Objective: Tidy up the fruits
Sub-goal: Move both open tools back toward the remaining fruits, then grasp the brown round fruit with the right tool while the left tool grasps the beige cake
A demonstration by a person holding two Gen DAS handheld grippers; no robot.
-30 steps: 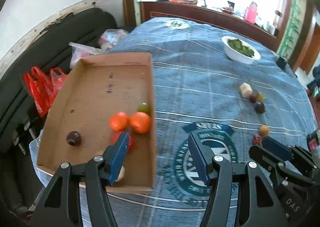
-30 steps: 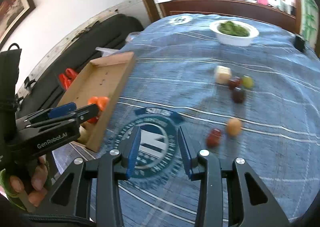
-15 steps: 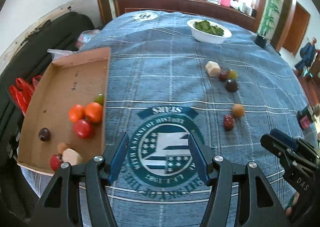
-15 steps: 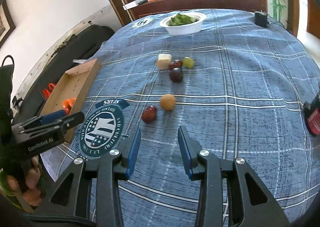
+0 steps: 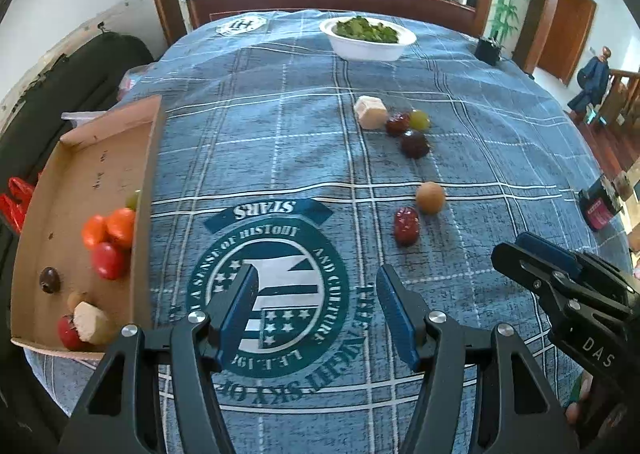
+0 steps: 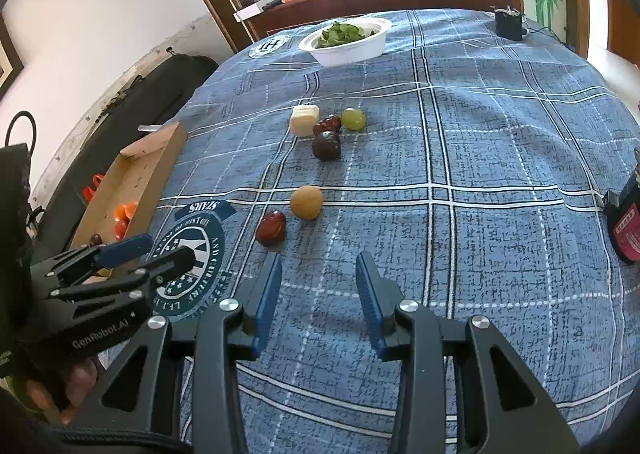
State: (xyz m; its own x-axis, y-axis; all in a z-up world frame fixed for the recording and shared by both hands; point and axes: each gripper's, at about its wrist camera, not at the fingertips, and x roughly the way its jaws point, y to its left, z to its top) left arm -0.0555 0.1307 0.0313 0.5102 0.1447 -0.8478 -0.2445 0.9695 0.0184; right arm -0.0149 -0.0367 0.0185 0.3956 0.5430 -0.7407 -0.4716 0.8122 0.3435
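Observation:
A cardboard tray at the table's left edge holds several fruits, among them two orange ones and a red one. On the blue cloth lie a red fruit, a tan round fruit, a dark plum, a dark red fruit, a green grape and a pale block. My left gripper is open and empty over the round emblem. My right gripper is open and empty, just short of the red fruit.
A white bowl of greens stands at the far side. A small black device sits at the far right, and a red-labelled dark object at the right edge. Red bags and a dark sofa lie left of the tray.
My left gripper has swung right, from over the tray to above the emblem. My right gripper has moved right and forward, nearer the red and tan fruits. Both stay open.

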